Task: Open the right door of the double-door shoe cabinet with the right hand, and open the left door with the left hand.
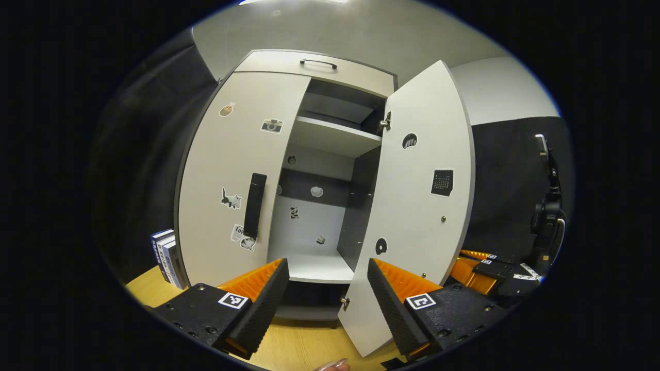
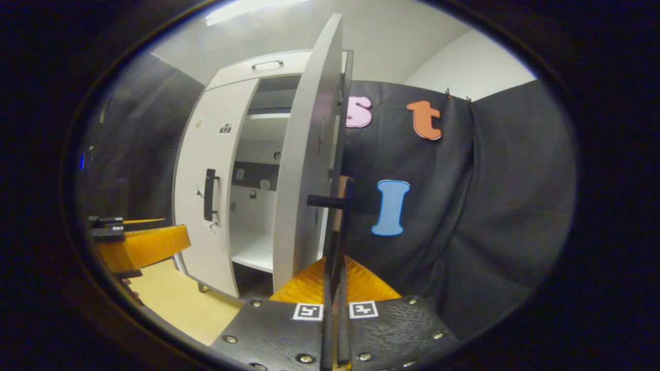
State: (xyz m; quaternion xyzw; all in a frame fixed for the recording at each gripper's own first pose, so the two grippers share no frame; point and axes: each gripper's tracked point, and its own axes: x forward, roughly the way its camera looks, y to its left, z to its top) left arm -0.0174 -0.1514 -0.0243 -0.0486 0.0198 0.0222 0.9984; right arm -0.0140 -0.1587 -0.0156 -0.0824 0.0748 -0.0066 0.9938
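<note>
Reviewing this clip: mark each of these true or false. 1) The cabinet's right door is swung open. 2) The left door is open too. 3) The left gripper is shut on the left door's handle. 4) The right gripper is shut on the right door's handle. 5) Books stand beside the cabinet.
1) True: the right door stands swung out, showing the shelves.
2) False: the left door is closed against the cabinet.
3) False: the left gripper is open, short of the left door's handle.
4) True: the right gripper is closed on the right door's handle.
5) True: books stand at the cabinet's left.
</note>
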